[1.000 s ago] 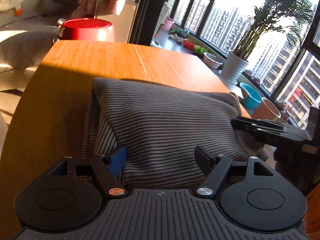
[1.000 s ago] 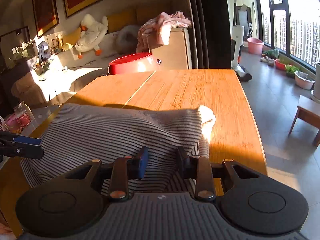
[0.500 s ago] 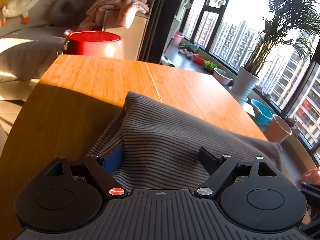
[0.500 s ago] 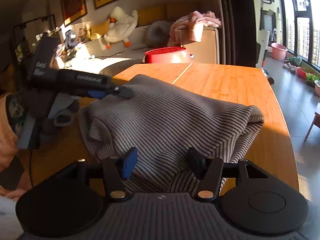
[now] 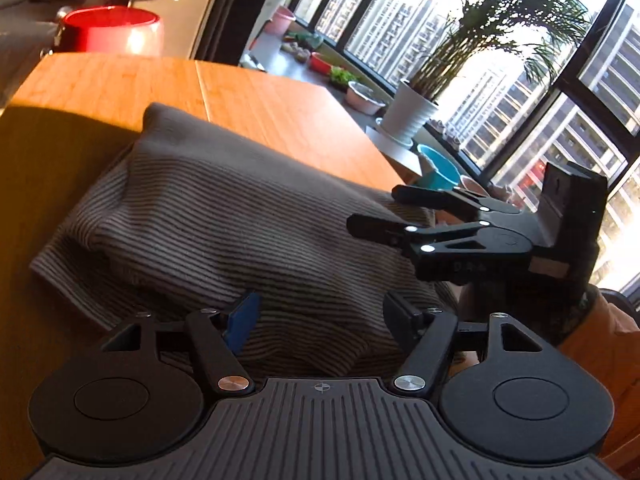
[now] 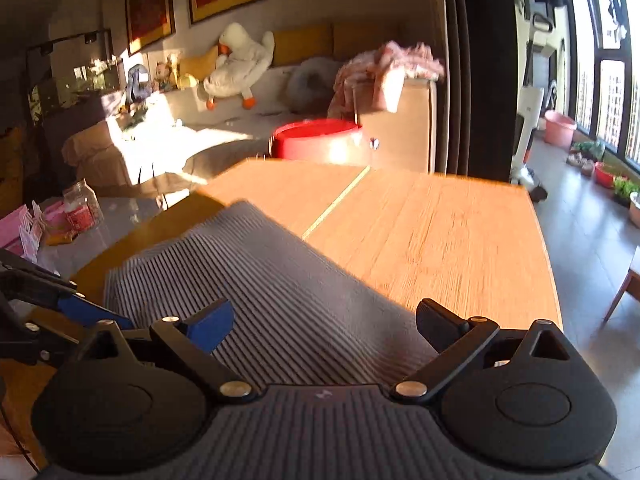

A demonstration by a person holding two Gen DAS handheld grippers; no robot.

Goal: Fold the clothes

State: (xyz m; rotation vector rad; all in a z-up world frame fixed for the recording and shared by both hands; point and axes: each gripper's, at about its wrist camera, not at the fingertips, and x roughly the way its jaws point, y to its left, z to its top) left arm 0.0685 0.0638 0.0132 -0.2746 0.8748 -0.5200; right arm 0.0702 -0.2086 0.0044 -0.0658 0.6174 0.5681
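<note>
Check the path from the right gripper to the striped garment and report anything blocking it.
Nothing visible blocks it. The right gripper, jaws just opened wide, hangs directly over the striped garment, nothing clamped; the left gripper sits off to the side.

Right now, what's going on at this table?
A person with hand-held tongs in each hand is folding a grey striped knit garment on the orange wooden table. The garment lies bunched and folded over near the table's front edge. The right tongs stand wide open over the cloth, jaws having just opened, gripping nothing. The left tongs are open too, jaws having just narrowed, cloth between them but not pinched.
</note>
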